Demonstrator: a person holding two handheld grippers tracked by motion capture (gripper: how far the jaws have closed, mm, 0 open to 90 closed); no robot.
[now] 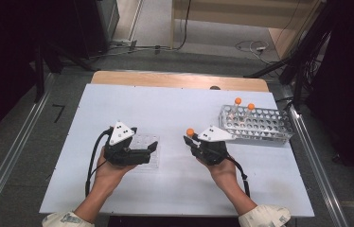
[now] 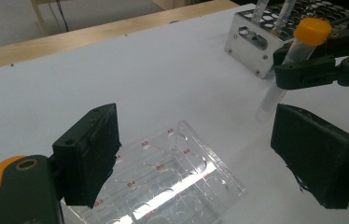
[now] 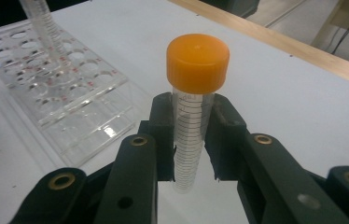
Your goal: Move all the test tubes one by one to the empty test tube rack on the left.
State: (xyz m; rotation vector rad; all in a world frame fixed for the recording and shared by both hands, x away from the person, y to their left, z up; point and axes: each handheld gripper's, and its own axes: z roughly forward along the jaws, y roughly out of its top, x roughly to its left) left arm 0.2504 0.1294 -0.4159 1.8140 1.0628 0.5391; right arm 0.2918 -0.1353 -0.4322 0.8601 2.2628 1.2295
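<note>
At the left of the high view, the left gripper (image 1: 152, 147) rests at the clear acrylic rack (image 1: 146, 150), its jaws spread to either side of the rack and pinching nothing. In the left gripper view the rack (image 2: 177, 179) lies flat between the pads, its round wells seemingly bare.

To its right, the right gripper (image 1: 188, 139) is pressed together on an orange-capped tube (image 1: 190, 132), cap uppermost. The right gripper view shows the tube (image 3: 191, 126) clamped below the cap, its long axis upright, with the acrylic rack (image 3: 65, 93) to its left. So the tube lies just right of the rack, the right hand being the nearer one to deliver it.

Farthest right, the metal rack (image 1: 256, 125) holds two capped tubes (image 1: 237, 101) near its back left corner.
</note>
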